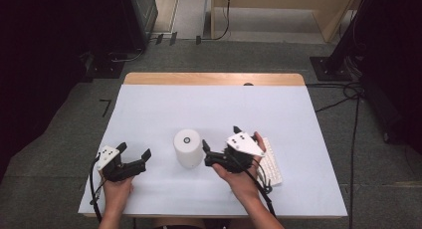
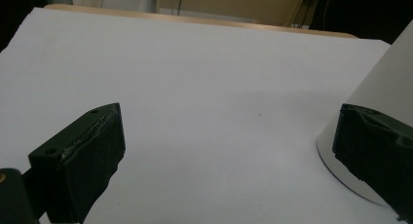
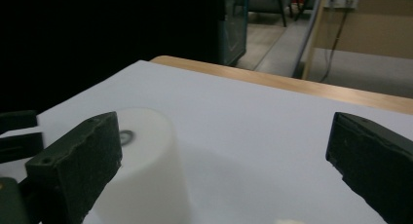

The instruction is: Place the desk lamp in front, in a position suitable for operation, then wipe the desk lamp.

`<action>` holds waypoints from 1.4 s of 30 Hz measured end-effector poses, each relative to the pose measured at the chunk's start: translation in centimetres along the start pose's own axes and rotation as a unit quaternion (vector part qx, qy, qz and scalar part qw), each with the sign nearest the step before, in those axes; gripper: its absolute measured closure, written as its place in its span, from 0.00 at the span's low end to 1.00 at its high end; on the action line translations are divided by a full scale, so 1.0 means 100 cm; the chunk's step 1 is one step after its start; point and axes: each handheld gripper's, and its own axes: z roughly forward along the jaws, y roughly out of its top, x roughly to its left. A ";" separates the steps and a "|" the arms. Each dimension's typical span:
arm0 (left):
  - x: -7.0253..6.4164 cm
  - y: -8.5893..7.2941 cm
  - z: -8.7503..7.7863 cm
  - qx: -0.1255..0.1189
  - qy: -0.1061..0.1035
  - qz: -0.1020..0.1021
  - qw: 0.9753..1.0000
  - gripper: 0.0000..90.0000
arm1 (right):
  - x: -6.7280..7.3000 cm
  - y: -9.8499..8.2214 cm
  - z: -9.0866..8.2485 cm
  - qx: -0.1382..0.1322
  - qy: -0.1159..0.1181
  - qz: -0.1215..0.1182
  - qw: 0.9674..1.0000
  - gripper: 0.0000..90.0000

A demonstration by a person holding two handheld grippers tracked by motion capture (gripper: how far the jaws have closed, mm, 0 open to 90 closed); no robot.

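Observation:
A white cylinder [image 1: 188, 148] with a small dark ring on its top stands upright near the middle of the white table [image 1: 214, 109]. My left gripper [image 1: 133, 152] is open to its left, a short gap away; in the left gripper view [image 2: 229, 151] the white cylinder [image 2: 377, 83] rises at the right edge behind one jaw. My right gripper [image 1: 220, 138] is open just right of the cylinder, its near jaw close to the side; the right gripper view [image 3: 224, 151] has the white cylinder [image 3: 146, 170] behind the left jaw. Nothing lies between either pair of jaws.
A small white keyboard [image 1: 271, 162] lies on the table under and right of my right hand. The table's wooden back edge [image 1: 214, 78] shows beyond the white sheet. Cables [image 1: 343, 92] and dark equipment stand on the floor around it.

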 end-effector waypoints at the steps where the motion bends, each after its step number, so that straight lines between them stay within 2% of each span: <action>1: 0.000 0.000 0.000 -0.001 -0.002 -0.002 1.000 0.00 | -0.008 -0.002 -0.004 0.000 -0.005 0.004 1.000 0.00; 5: -0.006 0.000 -0.001 -0.003 -0.007 0.007 1.000 0.00 | -0.039 -0.015 -0.022 0.010 -0.030 0.020 0.999 0.04; 7: -0.010 0.001 -0.001 -0.003 -0.008 0.012 1.000 0.00 | -0.054 -0.025 -0.027 0.020 -0.053 0.011 0.998 0.06; 10: -0.017 0.000 -0.002 -0.005 -0.016 0.015 1.000 0.00 | -0.073 -0.043 -0.034 0.034 -0.067 0.033 0.997 0.14; 12: -0.023 0.000 -0.004 -0.014 -0.028 0.015 0.999 0.00 | -0.083 -0.055 -0.035 0.048 -0.070 0.047 0.995 0.14; 13: -0.026 0.000 -0.005 -0.017 -0.035 0.016 0.999 0.00 | -0.086 -0.058 -0.034 0.060 -0.067 0.043 0.995 0.14; 17: -0.042 0.000 -0.008 -0.028 -0.054 0.039 0.997 0.00 | -0.094 -0.070 -0.034 0.076 -0.061 0.050 0.994 0.19; 21: -0.058 0.000 -0.008 -0.031 -0.087 0.045 0.995 0.00 | -0.091 -0.078 -0.030 0.100 -0.070 0.035 0.992 0.19; 23: -0.066 0.000 -0.004 -0.027 -0.097 0.050 0.994 0.00 | -0.091 -0.080 -0.029 0.121 -0.067 0.039 0.990 0.19; 25: -0.073 -0.001 0.000 -0.023 -0.101 0.052 0.993 0.00 | -0.091 -0.080 -0.028 0.135 -0.059 0.053 0.988 0.17; 27: -0.079 -0.002 0.005 -0.021 -0.105 0.045 0.993 0.00 | -0.090 -0.082 -0.025 0.145 -0.057 0.059 0.986 0.15; 28: -0.082 -0.001 0.007 -0.020 -0.105 0.049 0.993 0.00 | -0.090 -0.086 -0.021 0.157 -0.062 0.059 0.984 0.14; 29: -0.085 -0.001 0.009 -0.021 -0.105 0.051 0.993 0.00 | -0.090 -0.086 -0.021 0.157 -0.062 0.059 0.984 0.14; 30: -0.089 0.000 0.012 -0.025 -0.102 0.061 0.993 0.00 | -0.089 -0.089 -0.016 0.164 -0.058 0.068 0.982 0.14; 33: -0.093 0.000 0.017 -0.023 -0.104 0.065 0.992 0.00 | -0.085 -0.090 -0.010 0.171 -0.054 0.079 0.981 0.14; 34: -0.095 0.000 0.019 -0.019 -0.106 0.068 0.992 0.00 | -0.076 -0.092 -0.002 0.184 -0.055 0.067 0.979 0.14; 35: -0.096 0.001 0.021 -0.019 -0.106 0.067 0.992 0.00 | -0.076 -0.092 -0.002 0.184 -0.055 0.067 0.979 0.14; 37: -0.099 0.002 0.025 -0.021 -0.105 0.072 0.992 0.00 | -0.067 -0.093 0.005 0.196 -0.064 0.042 0.978 0.13; 39: -0.101 0.003 0.029 -0.021 -0.107 0.078 0.991 0.00 | -0.062 -0.092 0.010 0.199 -0.066 0.033 0.977 0.13; 40: -0.101 0.004 0.031 -0.019 -0.108 0.077 0.991 0.00 | -0.060 -0.092 0.012 0.204 -0.064 0.032 0.976 0.11; 42: -0.103 0.003 0.035 -0.015 -0.107 0.078 0.991 0.00 | -0.056 -0.093 0.017 0.217 -0.073 0.017 0.973 0.09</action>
